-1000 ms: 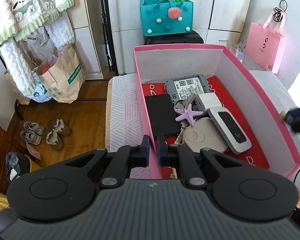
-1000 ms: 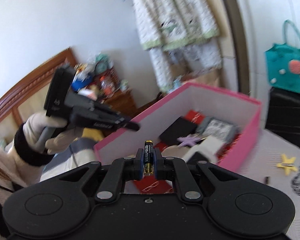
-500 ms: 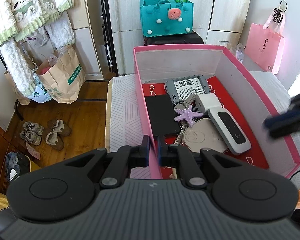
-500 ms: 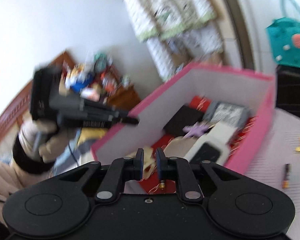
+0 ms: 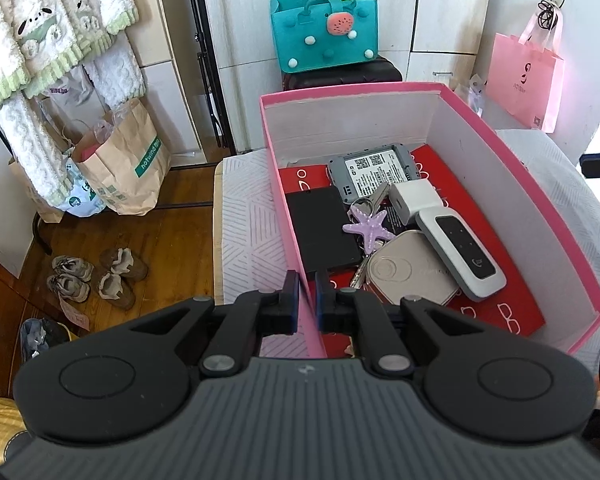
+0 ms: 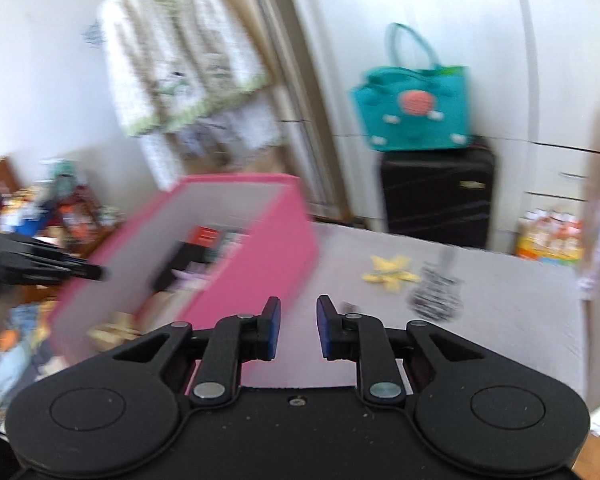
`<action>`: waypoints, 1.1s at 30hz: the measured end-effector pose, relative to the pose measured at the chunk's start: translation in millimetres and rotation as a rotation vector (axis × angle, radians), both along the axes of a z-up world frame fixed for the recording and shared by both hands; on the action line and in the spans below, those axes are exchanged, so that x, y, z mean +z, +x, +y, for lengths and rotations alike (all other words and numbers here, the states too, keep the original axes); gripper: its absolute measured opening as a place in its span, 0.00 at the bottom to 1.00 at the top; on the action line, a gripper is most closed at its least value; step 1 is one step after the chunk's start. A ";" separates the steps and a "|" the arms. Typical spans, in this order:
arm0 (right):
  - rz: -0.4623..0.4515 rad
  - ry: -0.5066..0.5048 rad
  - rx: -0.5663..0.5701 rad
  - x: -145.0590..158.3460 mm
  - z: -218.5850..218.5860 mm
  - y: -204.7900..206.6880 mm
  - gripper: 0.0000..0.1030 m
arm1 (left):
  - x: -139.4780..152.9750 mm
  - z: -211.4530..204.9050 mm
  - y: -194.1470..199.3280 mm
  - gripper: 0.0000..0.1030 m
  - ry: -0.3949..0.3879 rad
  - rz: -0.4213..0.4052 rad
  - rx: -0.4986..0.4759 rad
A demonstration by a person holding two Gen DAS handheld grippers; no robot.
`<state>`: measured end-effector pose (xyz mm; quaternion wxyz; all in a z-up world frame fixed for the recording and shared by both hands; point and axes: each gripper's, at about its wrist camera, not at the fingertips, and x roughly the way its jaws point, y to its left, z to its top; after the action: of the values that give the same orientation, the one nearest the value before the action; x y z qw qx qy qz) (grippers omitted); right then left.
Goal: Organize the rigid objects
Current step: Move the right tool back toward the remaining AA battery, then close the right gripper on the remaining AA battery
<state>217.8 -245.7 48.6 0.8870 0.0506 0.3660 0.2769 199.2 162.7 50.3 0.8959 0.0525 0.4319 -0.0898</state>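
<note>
Box (image 5: 512, 152), pink, on white bed cover (image 5: 244, 224); L gripper (image 5: 307, 296) clamped on its near-left wall.
Inside: black case (image 5: 324, 232), purple star (image 5: 368, 228), white charger (image 5: 414, 200), router (image 5: 460, 256). R gripper (image 6: 298, 330) just outside box's right side, jaws part open & just been opening, nothing between. Yellow star (image 6: 390, 274) on cover beyond it. R view blurred.

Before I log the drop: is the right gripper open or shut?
Open: the right gripper has a clear gap, jaws just opening, nothing between them.
</note>
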 end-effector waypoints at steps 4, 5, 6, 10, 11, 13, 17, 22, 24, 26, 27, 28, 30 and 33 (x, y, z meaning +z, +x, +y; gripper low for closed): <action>0.020 -0.083 -0.055 -26.9 -5.7 6.7 0.25 | 0.3 0.2 0.2 0.07 -0.002 0.001 0.001; 0.025 -0.102 -0.055 -33.5 -3.9 8.8 0.25 | 0.5 0.3 0.1 0.07 -0.002 0.001 0.001; 0.031 -0.112 -0.050 -39.4 -1.4 10.9 0.25 | 0.4 0.1 0.2 0.07 -0.001 0.000 0.000; 0.047 -0.137 -0.026 -57.8 9.6 20.5 0.25 | 0.3 0.2 0.2 0.07 0.000 0.001 -0.002; 0.044 -0.148 -0.024 -61.4 14.1 22.3 0.25 | 0.3 0.2 0.5 0.07 0.003 0.001 -0.004; 0.039 -0.167 -0.015 -66.7 21.8 25.5 0.25 | 0.0 0.1 0.5 0.07 0.007 0.001 -0.008; 0.037 -0.186 -0.009 -72.6 34.6 33.3 0.26 | -0.6 -0.3 0.1 0.07 0.009 -0.001 -0.011; 0.023 -0.161 -0.082 -70.2 36.7 43.5 0.26 | -0.5 -0.5 0.0 0.07 0.010 -0.002 -0.011; 0.039 -0.118 -0.087 -68.5 33.3 49.1 0.25 | -0.4 -1.2 -0.3 0.07 0.020 -0.004 -0.017; 0.059 -0.108 -0.075 -69.7 35.3 53.2 0.26 | 0.1 -2.9 0.0 0.07 0.029 -0.006 -0.022; 0.066 -0.116 -0.065 -71.4 38.2 55.0 0.26 | 0.4 -3.2 0.3 0.07 0.030 -0.006 -0.024; 0.073 -0.127 -0.054 -73.4 41.7 55.9 0.26 | 0.8 -3.0 0.5 0.07 0.030 -0.006 -0.025; 0.086 -0.146 -0.042 -78.7 48.4 57.4 0.26 | 1.0 -2.7 0.6 0.07 0.031 -0.006 -0.028; 0.091 -0.153 -0.052 -86.8 53.2 60.8 0.27 | 1.5 -3.4 -0.1 0.07 0.037 -0.007 -0.035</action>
<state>278.5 -192.5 -38.1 0.8776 0.0048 0.4248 0.2222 199.1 159.3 51.7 0.8946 0.0769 0.4294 -0.0974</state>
